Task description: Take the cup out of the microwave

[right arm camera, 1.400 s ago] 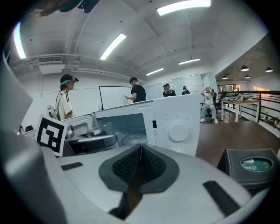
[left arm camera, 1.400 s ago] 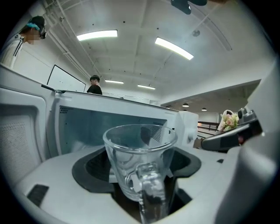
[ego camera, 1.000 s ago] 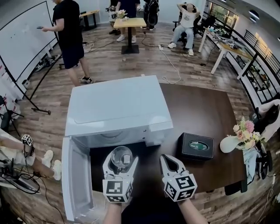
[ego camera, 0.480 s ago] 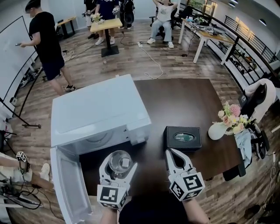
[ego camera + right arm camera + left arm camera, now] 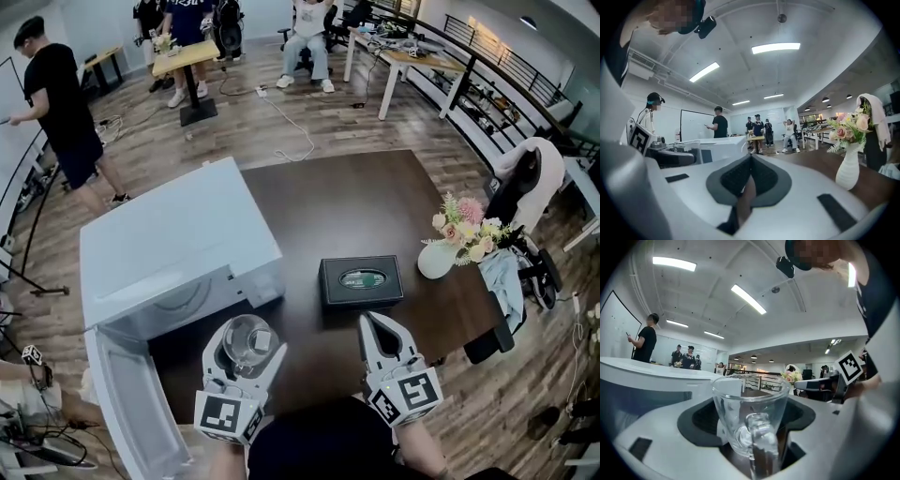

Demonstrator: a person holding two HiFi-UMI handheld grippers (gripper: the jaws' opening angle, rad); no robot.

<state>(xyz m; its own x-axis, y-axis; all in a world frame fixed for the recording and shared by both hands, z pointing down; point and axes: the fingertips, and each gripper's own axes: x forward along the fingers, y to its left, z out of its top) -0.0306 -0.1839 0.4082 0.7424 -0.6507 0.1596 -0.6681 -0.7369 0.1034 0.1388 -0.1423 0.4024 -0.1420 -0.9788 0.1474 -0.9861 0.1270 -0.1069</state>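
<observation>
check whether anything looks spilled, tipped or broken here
Nothing stands out. The glass cup sits upright and empty between the left gripper's jaws, in front of the microwave, whose door hangs open. The right gripper is shut on nothing.

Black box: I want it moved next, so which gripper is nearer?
Right. The right gripper is just short of the box; the left gripper, holding the cup, is farther left.

Resting flat on dark brown wooden table [image 5: 375, 202]: black rectangular box with green oval label [image 5: 361, 280]. Well apart to its right, near the edge: white round vase of pink and cream flowers [image 5: 439, 258].
</observation>
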